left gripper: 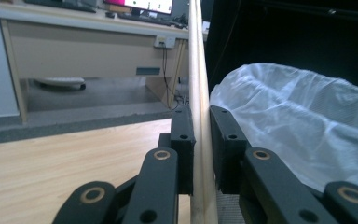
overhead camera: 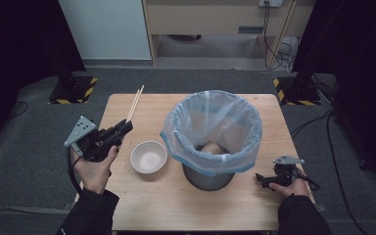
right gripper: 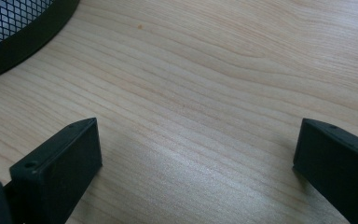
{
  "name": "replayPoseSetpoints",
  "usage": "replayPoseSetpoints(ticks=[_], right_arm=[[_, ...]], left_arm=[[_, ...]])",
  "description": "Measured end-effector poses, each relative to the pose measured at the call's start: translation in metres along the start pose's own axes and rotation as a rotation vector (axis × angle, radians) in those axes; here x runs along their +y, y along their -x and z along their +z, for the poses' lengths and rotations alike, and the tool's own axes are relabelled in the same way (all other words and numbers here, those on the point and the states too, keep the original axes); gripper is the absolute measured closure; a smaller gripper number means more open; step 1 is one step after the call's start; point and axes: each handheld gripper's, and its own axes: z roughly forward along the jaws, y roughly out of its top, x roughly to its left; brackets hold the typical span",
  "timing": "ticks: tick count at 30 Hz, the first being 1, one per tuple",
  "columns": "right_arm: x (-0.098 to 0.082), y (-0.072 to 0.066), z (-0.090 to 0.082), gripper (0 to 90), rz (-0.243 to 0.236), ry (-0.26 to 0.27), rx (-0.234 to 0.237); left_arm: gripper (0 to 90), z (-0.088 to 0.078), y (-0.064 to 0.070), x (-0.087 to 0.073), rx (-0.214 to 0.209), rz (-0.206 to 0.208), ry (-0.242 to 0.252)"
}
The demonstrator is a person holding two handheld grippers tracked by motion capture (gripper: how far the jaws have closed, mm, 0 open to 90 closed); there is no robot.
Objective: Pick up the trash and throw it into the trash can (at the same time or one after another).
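1. Chopsticks (overhead camera: pixel 134 104) sit at upper left of centre in the high view, clamped in the left gripper (overhead camera: pixel 123 129) and slanting up past the far edge of the counter (overhead camera: pixel 147 200).
2. Left gripper view confirms the grip: both fingers (left gripper: pixel 182 135) press against the wooden pair (left gripper: pixel 198 93), which runs straight up between them.
3. Right gripper (overhead camera: pixel 260 179) rests low at right of frame beside the bin (overhead camera: pixel 210 129); its fingers (right gripper: pixel 56 168) stand wide with nothing between them but bare wood.
4. Bowl (overhead camera: pixel 148 156), white and empty, stands just left of the bin.
5. Judgement: pickup is done. Left to do: carrying the chopsticks over the plastic-lined bin and dropping them in; the bowl likely follows.
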Motion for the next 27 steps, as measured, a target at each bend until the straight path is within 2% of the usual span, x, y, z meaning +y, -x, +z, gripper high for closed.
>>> replayPoseSetpoints(ticks=[8,12,27], right_arm=[[0.000,0.000,0.000,1.1,0.000,0.000,0.000],[0.000,0.000,0.000,1.1,0.002,-0.001,0.001],[0.000,0.000,0.000,1.1,0.000,0.000,0.000]], left_arm=[[80.1,-0.004,0.013,0.014,-0.039,0.030,0.045],[80.1,-0.004,0.015,0.017,-0.047,0.033,0.056],[80.1,0.010,0.028,0.026,-0.087,0.047,0.078]])
